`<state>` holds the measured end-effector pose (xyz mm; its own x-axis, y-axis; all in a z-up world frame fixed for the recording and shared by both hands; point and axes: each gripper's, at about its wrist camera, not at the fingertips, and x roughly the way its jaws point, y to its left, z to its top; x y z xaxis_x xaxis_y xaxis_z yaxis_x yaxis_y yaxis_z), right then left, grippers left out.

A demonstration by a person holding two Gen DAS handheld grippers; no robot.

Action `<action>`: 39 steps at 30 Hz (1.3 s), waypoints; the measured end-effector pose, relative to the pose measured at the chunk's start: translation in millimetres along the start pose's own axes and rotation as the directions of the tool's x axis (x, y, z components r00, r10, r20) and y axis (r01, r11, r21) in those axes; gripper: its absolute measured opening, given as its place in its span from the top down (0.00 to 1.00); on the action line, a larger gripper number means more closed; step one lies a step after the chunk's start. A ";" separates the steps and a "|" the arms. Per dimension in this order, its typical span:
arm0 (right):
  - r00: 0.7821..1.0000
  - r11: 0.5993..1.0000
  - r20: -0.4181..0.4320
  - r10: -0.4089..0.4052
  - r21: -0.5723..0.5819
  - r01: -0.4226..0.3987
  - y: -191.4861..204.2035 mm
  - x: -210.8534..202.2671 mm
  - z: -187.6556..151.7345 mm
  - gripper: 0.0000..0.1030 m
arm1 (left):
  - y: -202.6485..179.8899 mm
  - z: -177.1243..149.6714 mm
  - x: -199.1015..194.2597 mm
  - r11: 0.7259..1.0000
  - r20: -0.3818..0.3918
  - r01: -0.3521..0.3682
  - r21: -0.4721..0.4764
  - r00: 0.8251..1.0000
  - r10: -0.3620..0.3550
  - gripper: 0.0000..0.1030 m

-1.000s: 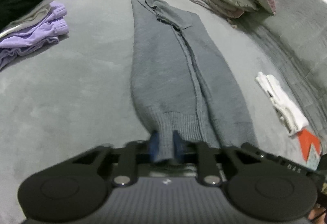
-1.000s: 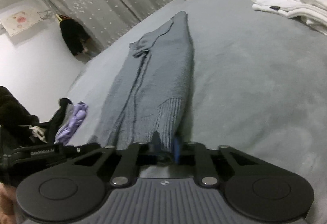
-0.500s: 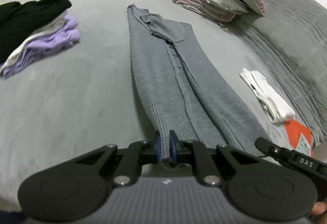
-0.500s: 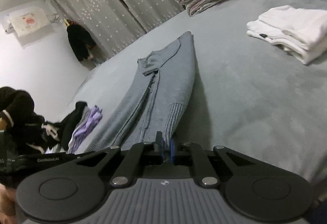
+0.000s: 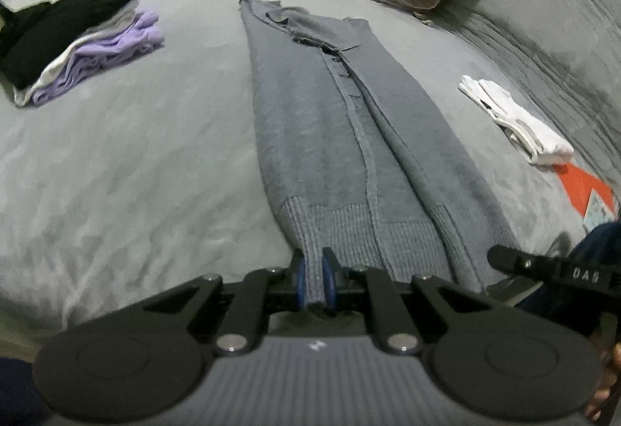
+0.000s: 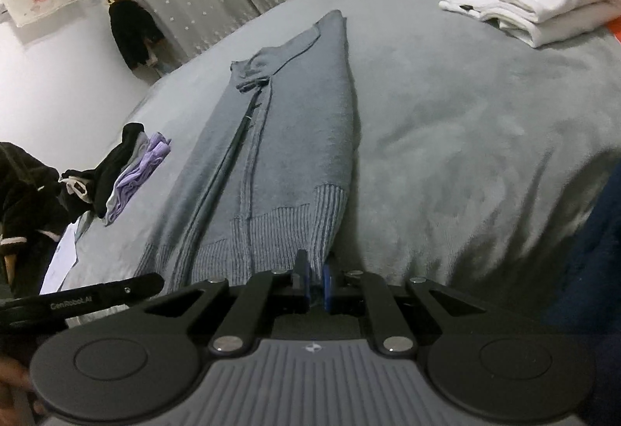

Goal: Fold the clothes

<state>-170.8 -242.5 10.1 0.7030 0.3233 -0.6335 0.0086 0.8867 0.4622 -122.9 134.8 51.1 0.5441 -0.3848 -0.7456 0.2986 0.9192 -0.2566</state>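
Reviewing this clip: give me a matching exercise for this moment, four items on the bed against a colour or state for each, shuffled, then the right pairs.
Items:
1. grey cardigan
2. white folded garment
3. top of the left-hand pile
4. left gripper

States:
A. black fabric, above lilac layers
B. shut on a ribbed hem corner
C. lying long and narrow, sides folded in
D. folded, lying apart to the cardigan's right

Pairs: 1-C, 2-D, 3-A, 4-B
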 end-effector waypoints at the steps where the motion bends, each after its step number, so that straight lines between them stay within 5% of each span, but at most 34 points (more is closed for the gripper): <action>1: 1.000 1.000 -0.001 -0.001 -0.003 0.001 0.6 0.3 -0.1 0.91 | 0.1 0.5 1.7 1.000 -0.003 -0.002 0.002 1.000 0.002 0.90; 4: 1.000 1.000 0.001 -0.006 -0.016 0.006 3.0 0.0 0.2 0.87 | 1.1 2.5 2.8 1.000 -0.009 0.009 -0.001 1.000 -0.009 0.82; 7: 1.000 0.999 0.021 -0.022 -0.044 0.023 7.4 -4.6 2.9 0.70 | 5.7 7.0 -4.9 1.000 0.004 0.008 -0.005 1.000 -0.008 0.67; 14: 0.995 0.992 0.092 -0.039 -0.113 0.049 12.6 -14.9 23.0 0.55 | 23.7 26.7 -9.8 1.000 0.035 -0.013 -0.026 0.999 0.014 0.64; 22: 1.000 0.921 -0.003 -0.021 -0.388 0.018 43.6 44.0 86.1 0.63 | -11.5 89.3 18.6 0.986 0.020 0.014 0.168 1.000 -0.018 0.64; 26: 0.991 0.862 -0.120 -0.058 -0.507 -0.011 57.5 96.0 114.1 0.64 | -23.3 123.5 64.9 0.962 -0.037 0.049 0.268 0.999 -0.040 0.50; 29: 0.985 0.831 -0.143 -0.100 -0.556 0.004 58.9 133.3 126.3 0.65 | -16.2 127.4 101.2 0.968 -0.073 -0.009 0.250 0.997 0.028 0.52; 39: 0.982 0.824 -0.158 -0.100 -0.567 -0.007 72.1 171.5 176.3 0.65 | -18.1 116.4 101.1 0.957 -0.053 -0.009 0.291 0.998 0.026 0.50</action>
<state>75.7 -181.4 44.2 0.5775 0.2811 -0.7665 -0.4011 0.9154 0.0335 18.0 69.6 51.9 0.5091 -0.3559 -0.7837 0.5090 0.8587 -0.0593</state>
